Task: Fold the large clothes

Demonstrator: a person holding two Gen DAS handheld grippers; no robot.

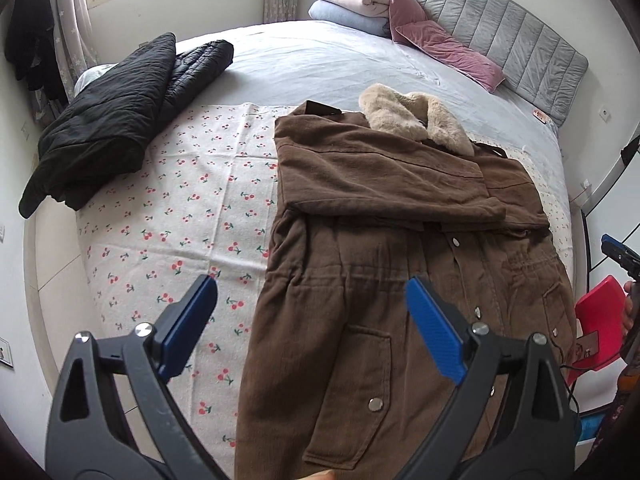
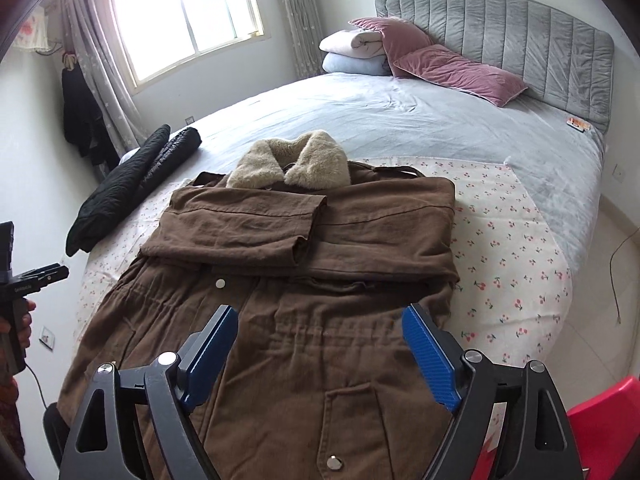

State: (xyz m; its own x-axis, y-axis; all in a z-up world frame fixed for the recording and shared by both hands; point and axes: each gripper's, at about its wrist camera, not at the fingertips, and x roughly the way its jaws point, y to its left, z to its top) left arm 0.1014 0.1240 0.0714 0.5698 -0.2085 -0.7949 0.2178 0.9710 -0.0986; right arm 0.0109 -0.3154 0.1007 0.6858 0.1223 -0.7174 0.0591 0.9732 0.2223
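Left gripper (image 1: 312,312): black plastic arms with triangular cut-outs, silver round screws at the pivots, lower part of the frame.
Left fingers (image 1: 434,336): flat blue pads with fine ribbing.
Right gripper (image 2: 320,344): same black frame, silver screws.
Right fingers (image 2: 430,356): ribbed blue pads.
Hand (image 2: 26,326): bare skin around a black handle at the left edge; thin black cable below.
Sleeve (image 2: 8,420): dark red patterned fabric, lower left.

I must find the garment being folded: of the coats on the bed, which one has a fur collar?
The brown coat, spread flat on the cherry-print sheet. The black jackets at the bed's edge show no fur.
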